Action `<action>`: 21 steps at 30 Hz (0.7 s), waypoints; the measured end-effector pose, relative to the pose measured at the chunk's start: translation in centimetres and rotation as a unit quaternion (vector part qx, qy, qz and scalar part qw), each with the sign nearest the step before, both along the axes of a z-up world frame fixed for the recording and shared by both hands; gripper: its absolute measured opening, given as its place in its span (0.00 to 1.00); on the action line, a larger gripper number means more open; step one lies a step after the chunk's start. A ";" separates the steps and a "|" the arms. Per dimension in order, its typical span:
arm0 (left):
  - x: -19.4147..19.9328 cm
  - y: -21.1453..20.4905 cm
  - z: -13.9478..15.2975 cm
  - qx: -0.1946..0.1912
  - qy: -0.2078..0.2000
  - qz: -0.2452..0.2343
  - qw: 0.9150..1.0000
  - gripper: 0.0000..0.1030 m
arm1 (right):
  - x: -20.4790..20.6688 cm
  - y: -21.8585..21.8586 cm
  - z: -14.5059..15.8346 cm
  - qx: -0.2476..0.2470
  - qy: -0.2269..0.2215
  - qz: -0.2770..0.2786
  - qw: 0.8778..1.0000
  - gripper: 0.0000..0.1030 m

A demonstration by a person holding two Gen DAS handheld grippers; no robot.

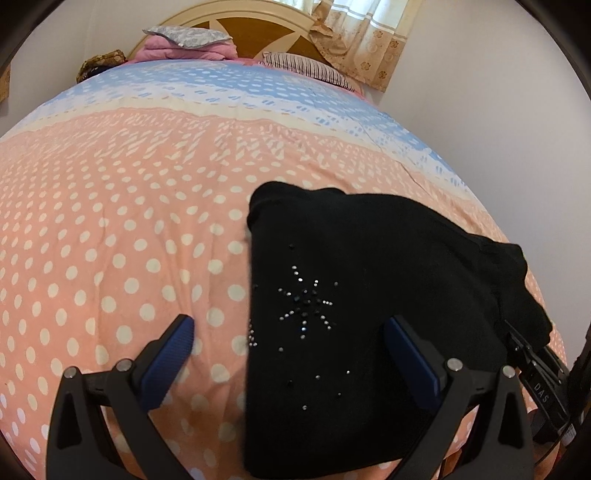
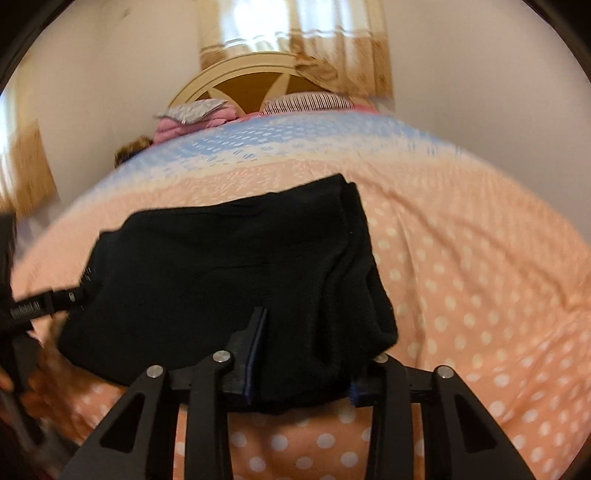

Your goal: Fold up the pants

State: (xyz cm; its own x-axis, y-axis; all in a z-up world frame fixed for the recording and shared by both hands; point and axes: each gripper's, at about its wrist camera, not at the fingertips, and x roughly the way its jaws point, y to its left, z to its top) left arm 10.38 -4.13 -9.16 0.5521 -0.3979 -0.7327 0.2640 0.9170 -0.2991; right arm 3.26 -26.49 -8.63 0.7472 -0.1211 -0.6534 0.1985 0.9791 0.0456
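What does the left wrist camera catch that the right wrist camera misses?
Only the left wrist view shows the sparkly rhinestone starburst on the folded black pants, with the left hand-held gripper open above them.

Only the right wrist view shows the right hand-held gripper with black fabric between its fingers; whether it grips is unclear.

Both show the pants, the peach polka-dot bedspread, the arched wooden headboard and the beige patterned curtain.
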 end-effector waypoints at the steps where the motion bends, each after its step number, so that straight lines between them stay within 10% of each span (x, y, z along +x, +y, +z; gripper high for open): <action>1: -0.1 0.0 0.1 0.001 -0.002 -0.001 1.000 0.93 | 0.0 0.3 0.1 -0.009 -0.001 0.001 1.000 0.33; 3: -0.4 0.3 0.5 0.004 -0.010 0.004 1.000 0.74 | -0.1 0.3 0.2 -0.011 -0.003 0.003 1.000 0.32; 5: -0.6 0.9 1.1 -0.023 -0.020 -0.009 0.999 0.21 | -0.3 -0.3 0.4 0.009 -0.010 0.001 1.000 0.30; 6: -0.4 1.0 1.3 -0.043 -0.011 -0.021 0.999 0.17 | -0.4 -0.4 0.5 0.016 -0.014 0.000 1.000 0.30; 11: -0.8 0.4 1.3 -0.022 -0.031 -0.016 0.999 0.18 | -0.6 0.4 1.1 -0.010 -0.027 0.003 1.000 0.28; 15: -0.2 0.7 0.5 -0.012 -0.008 0.009 1.000 0.74 | -0.2 0.6 0.9 -0.023 -0.018 0.003 1.000 0.28; 21: -0.6 0.2 0.5 -0.005 -0.011 -0.002 1.000 0.67 | -0.2 -0.2 0.6 0.007 -0.013 -0.002 1.000 0.29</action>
State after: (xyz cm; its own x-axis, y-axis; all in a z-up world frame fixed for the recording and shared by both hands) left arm 9.81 -3.96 -8.70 0.5661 -0.4075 -0.7166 0.2736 0.9129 -0.3030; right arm 3.03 -26.66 -8.05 0.7631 -0.1145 -0.6361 0.2003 0.9776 0.0644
